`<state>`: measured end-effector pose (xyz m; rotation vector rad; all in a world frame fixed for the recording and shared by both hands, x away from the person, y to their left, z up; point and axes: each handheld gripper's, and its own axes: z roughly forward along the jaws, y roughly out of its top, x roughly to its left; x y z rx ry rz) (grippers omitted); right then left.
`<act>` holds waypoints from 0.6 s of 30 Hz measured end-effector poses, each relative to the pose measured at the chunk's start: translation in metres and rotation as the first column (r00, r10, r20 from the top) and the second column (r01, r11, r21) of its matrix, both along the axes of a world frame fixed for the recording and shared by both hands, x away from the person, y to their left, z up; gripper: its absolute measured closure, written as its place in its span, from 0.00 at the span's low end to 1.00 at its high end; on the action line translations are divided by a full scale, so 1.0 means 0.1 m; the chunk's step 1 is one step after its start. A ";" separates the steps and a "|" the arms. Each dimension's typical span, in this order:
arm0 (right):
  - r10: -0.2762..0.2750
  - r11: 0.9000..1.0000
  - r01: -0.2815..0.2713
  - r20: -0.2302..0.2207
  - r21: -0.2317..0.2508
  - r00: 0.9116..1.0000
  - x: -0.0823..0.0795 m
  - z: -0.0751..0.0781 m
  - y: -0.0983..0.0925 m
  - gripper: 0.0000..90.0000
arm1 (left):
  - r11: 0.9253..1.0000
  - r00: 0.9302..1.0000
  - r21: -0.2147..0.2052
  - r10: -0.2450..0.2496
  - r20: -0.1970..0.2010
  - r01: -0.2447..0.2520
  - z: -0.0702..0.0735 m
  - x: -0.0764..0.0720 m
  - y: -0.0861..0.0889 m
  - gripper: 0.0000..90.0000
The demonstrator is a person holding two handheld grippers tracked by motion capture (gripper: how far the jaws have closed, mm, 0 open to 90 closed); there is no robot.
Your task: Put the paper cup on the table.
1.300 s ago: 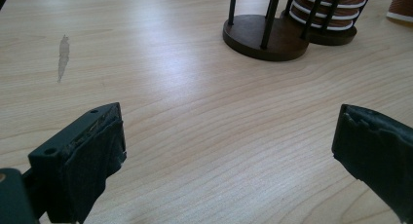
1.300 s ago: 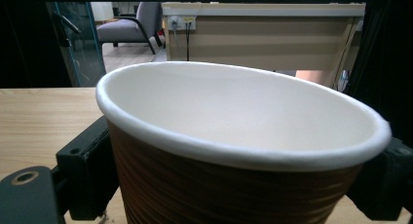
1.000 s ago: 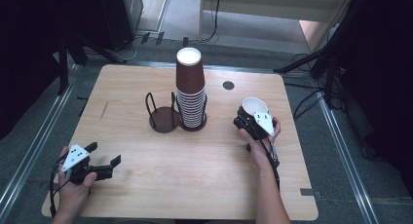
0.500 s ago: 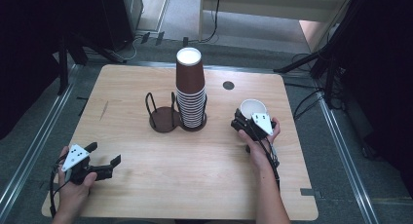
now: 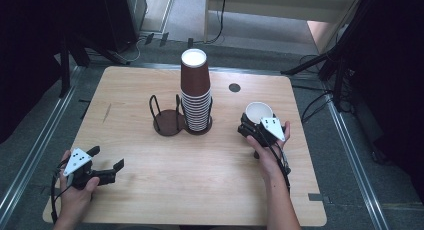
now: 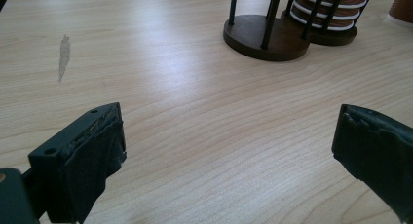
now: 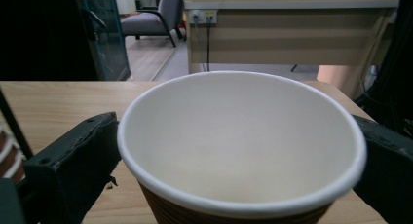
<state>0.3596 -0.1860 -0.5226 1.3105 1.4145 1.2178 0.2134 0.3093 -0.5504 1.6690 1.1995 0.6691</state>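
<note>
Wooden table (image 5: 150, 190) carries the left gripper (image 5: 106, 163) at its near left corner, jaws spread wide over bare wood. Mid-table a cup stack (image 5: 196, 97) sits in a holder (image 5: 170, 122), its base partly hidden by rods. Right, the right gripper (image 5: 252, 124) clamps an upright paper cup (image 5: 259, 111), mouth up, white inside, brown outside; its bottom is cut off in the right gripper view.

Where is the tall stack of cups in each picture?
High view: the cup stack stands mid-table in the black wire holder.
Left gripper view: top right, just its lowest cups.
Right gripper view: a striped sliver at the left edge.
Shared landmark: the wooden table.
</note>
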 end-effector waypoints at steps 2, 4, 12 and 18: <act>0.013 1.000 -0.013 0.007 0.002 1.000 -0.06 0.03 -0.02 0.00 | 1.000 1.000 0.000 0.001 0.000 -0.001 0.00 0.00 0.00 0.00; 0.029 1.000 -0.029 0.014 -0.002 0.999 -0.09 0.04 -0.04 0.00 | 1.000 1.000 0.002 0.002 0.000 -0.002 0.00 0.00 0.00 0.00; 0.058 0.998 -0.059 0.041 0.008 0.997 -0.23 0.12 -0.12 0.00 | 1.000 1.000 0.003 0.003 0.000 -0.003 0.00 0.00 0.00 0.00; 0.064 0.998 -0.065 0.052 0.017 0.997 -0.31 0.17 -0.17 0.00 | 1.000 1.000 0.002 0.004 0.000 -0.004 0.00 0.00 0.00 0.00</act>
